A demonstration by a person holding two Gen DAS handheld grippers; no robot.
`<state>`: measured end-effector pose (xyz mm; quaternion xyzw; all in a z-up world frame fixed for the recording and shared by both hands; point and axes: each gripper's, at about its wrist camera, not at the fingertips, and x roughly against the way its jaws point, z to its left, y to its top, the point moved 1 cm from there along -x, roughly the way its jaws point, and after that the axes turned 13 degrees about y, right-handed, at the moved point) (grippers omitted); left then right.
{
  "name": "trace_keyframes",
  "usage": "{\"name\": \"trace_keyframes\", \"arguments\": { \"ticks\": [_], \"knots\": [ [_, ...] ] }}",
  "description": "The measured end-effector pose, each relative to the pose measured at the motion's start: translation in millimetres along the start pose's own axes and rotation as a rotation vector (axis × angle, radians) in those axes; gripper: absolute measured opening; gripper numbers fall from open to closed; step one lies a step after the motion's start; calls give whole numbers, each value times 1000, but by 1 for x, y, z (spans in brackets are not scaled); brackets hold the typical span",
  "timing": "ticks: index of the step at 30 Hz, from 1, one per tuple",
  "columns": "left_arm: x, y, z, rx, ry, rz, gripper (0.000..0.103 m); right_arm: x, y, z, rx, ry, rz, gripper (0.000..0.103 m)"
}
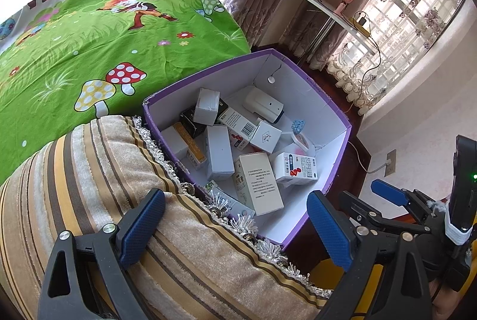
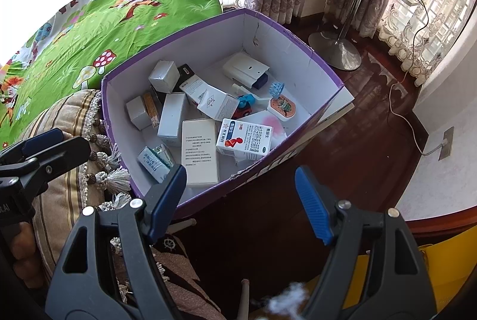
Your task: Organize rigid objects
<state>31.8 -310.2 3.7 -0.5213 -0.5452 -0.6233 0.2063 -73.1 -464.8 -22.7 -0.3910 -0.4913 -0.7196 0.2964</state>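
- Left gripper (image 1: 235,227): its blue-padded fingers (image 1: 141,226) stand wide and empty. The near one hangs over the striped tan velvet cushion with tassel fringe (image 1: 98,171); a careless dip could snag the tassels.
- Right gripper (image 2: 240,202): fingers spread wide, nothing between them, over dark floor just short of the box's near rim. Dropping straight down would likely strike cardboard, not contents.
- Ahead of both pairs, the purple-walled, white-lined cardboard box (image 2: 298,154) holds jumbled white medicine cartons (image 2: 198,154), overlapping and tilted; gripping one could drag a neighbour or slip on its slick face.
- Further in, the small red-and-blue toy (image 2: 244,108) lies half-buried, easy to knock.
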Motion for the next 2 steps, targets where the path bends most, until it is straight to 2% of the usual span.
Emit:
{"name": "trace_keyframes", "arguments": {
  "ticks": [2],
  "knots": [
    [0,0,-1,-4,1,-1,97,-1,-1,0,-1,1,3,78]
  ]
}}
